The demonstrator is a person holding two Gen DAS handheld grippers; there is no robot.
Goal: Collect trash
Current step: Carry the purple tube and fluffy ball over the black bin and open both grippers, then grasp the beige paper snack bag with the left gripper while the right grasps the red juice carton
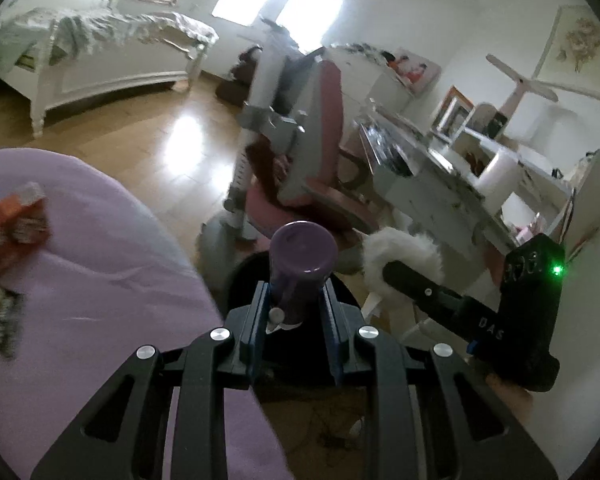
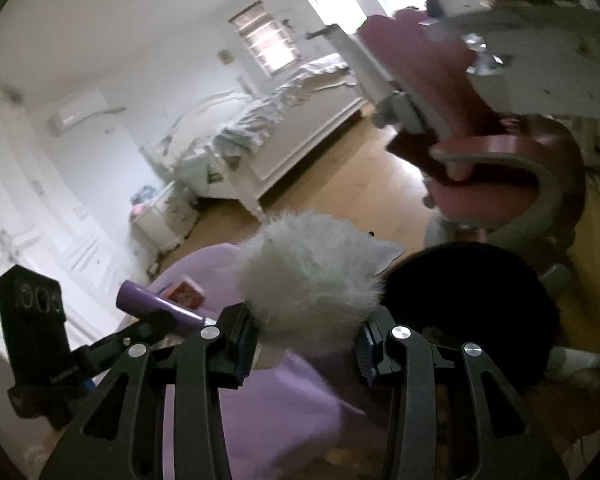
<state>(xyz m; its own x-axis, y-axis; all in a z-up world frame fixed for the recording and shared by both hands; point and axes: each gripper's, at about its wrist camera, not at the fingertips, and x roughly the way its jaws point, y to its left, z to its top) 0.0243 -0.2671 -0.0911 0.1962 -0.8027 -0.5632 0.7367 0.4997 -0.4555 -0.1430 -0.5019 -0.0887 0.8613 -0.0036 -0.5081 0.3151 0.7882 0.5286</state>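
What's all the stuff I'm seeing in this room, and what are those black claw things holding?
purple bottle: one, purple, clamped in left gripper
fluffy item: one, white, clamped in right gripper
black bin: one, black, on floor beyond both grippers
snack packets: a few, orange and dark, on the lilac cover
lilac cover: one, lilac, lower left
swivel chair: one, pink and grey, mid-room
bed: one, white, far side
desk: one, white, cluttered, right
left gripper: black, shut on bottle
right gripper: black, shut on fluffy item
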